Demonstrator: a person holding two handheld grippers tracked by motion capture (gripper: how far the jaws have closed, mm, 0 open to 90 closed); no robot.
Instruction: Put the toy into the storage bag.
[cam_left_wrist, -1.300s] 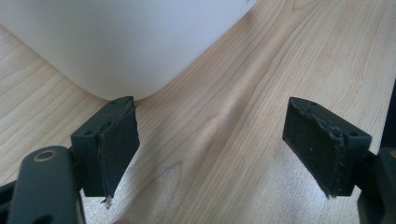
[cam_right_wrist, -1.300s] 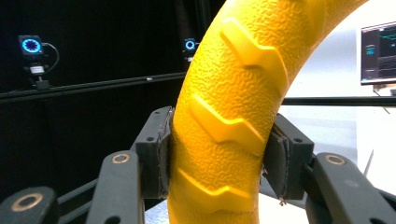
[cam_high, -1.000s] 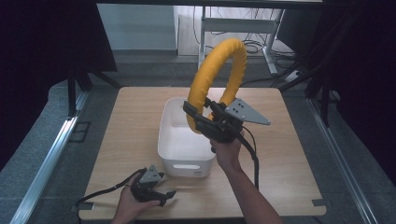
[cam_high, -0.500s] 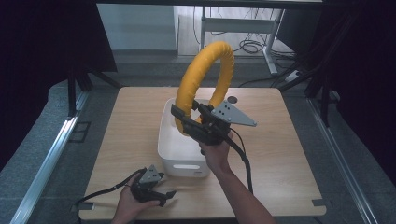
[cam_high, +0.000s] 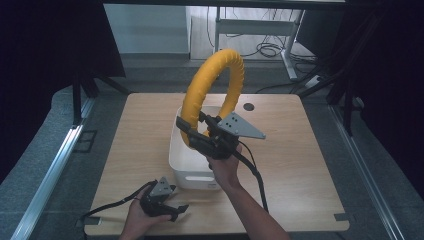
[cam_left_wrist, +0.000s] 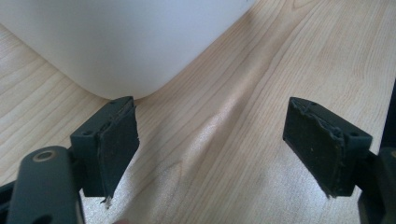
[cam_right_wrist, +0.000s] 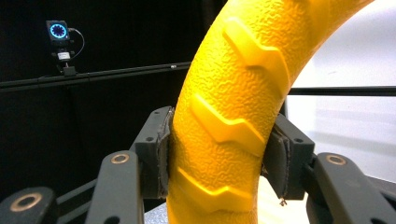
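Note:
A big yellow textured ring stands upright in the air above the white bin at the table's middle. My right gripper is shut on the ring's lower left part; in the right gripper view the yellow ring is squeezed between both pads. My left gripper rests on the wooden table near the front edge, left of the bin's front corner, open with nothing between its jaws. In the left gripper view my left gripper faces bare wood, with the white bin just beyond it.
The wooden table has a dark round hole at the back right. Black cables trail from both grippers across the front. Beyond the table stands a metal frame with cables on the floor; dark curtains hang on both sides.
The right gripper has carried the yellow ring leftward and slightly toward the front, over the bin. The left gripper has stayed put on the table.

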